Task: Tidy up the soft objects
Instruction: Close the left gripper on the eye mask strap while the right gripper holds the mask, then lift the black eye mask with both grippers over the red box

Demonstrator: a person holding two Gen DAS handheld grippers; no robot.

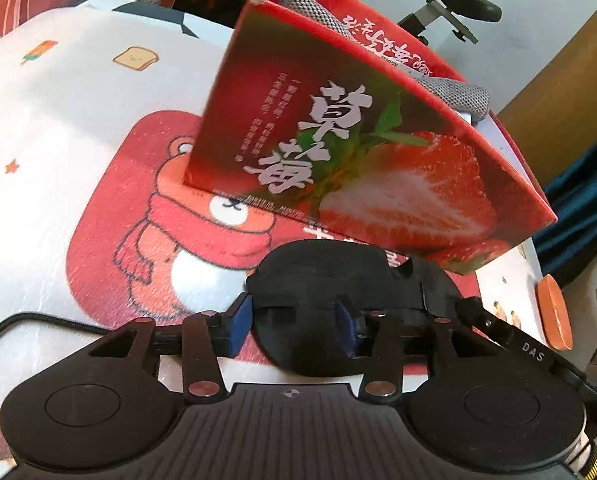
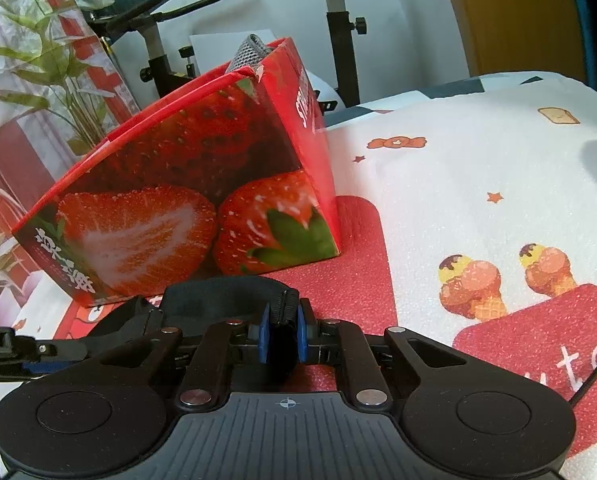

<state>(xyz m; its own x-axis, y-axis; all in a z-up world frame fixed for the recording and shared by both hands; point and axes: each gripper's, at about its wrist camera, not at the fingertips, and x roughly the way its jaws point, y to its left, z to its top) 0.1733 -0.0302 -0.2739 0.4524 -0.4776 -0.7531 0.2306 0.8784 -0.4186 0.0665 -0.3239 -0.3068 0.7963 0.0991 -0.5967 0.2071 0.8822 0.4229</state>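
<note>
A black eye mask [image 1: 338, 272] lies on the printed cloth in front of a red strawberry box [image 1: 338, 152]. My left gripper [image 1: 292, 325] stands open. Its blue pads [image 1: 240, 328] sit on either side of one end of the mask without pinching it. In the right wrist view my right gripper [image 2: 283, 334] is shut on the eye mask [image 2: 226, 292] at its strap end, close to the strawberry box [image 2: 202, 184]. A grey mesh cloth [image 1: 450, 92] sticks out of the box's open top, and this grey cloth [image 2: 250, 50] also shows above the box rim.
The soft surface carries a white cloth with a red bear print [image 1: 202, 232] and ice-cream prints [image 2: 474, 284]. An exercise bike [image 2: 338, 20] and a leafy plant [image 2: 58, 60] stand behind the box. An orange object [image 1: 554, 316] lies at the right, and a black cable [image 1: 38, 318] at the left.
</note>
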